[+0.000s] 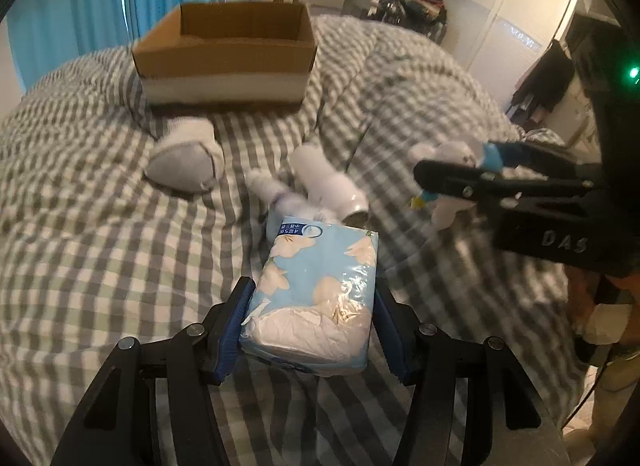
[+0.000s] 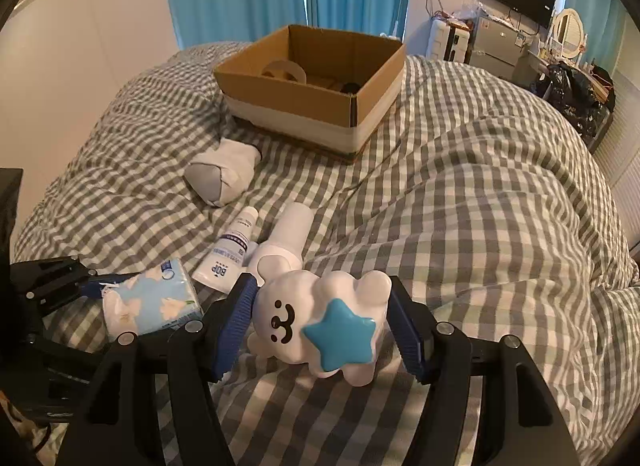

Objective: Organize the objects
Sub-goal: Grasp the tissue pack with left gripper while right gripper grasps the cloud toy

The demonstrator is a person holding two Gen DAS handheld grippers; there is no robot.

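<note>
My left gripper (image 1: 310, 326) is shut on a light-blue tissue pack (image 1: 316, 286), held just above the checked bedding; the same pack (image 2: 150, 304) and the left gripper (image 2: 96, 280) show at the lower left of the right wrist view. My right gripper (image 2: 322, 322) is shut on a white bear toy (image 2: 320, 318) with a blue star on its front. In the left wrist view the right gripper (image 1: 452, 173) reaches in from the right with the toy (image 1: 448, 181) between its fingers. An open cardboard box (image 1: 226, 55) (image 2: 316, 85) sits farther back on the bed.
On the checked duvet (image 2: 480, 205) lie a rolled grey-white sock bundle (image 2: 222, 177) (image 1: 186, 159), a white tube (image 2: 230, 250) and a white bottle (image 2: 290, 229) (image 1: 328, 183). The box holds some items. A raised fold of duvet lies to the right. Furniture stands beyond the bed.
</note>
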